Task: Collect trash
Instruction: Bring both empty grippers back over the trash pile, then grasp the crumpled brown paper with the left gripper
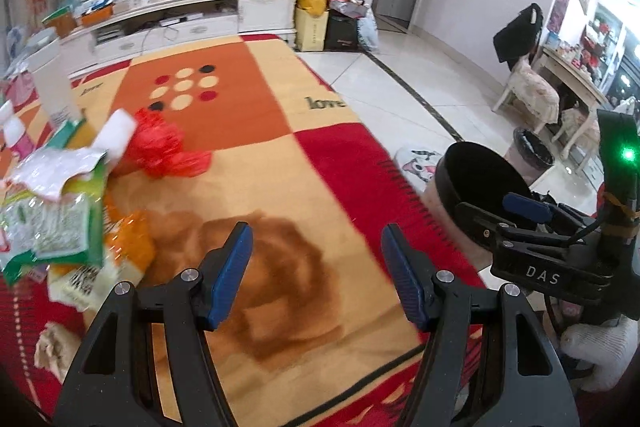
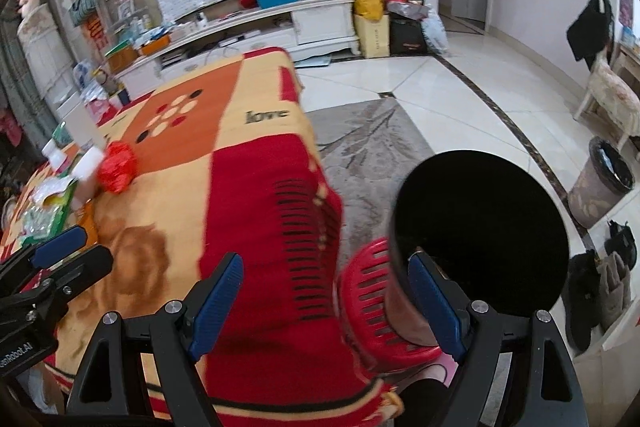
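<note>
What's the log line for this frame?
left gripper: open, empty | right gripper: open, empty | trash pile: on blanket, untouched | red bag: beside pile | bin: by table edge

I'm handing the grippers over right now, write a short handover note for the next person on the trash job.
Left gripper: open, empty, over the blanket-covered table.
Right gripper: open, empty, at the table's edge beside the black-lined trash bin standing on a red stool.
Trash sits at the table's far left: red plastic bag, green snack wrappers, orange packet, crumpled paper.
Done: nothing visible in the bin; its inside reads dark.
Left: pick up each piece and drop it in the bin.
</note>
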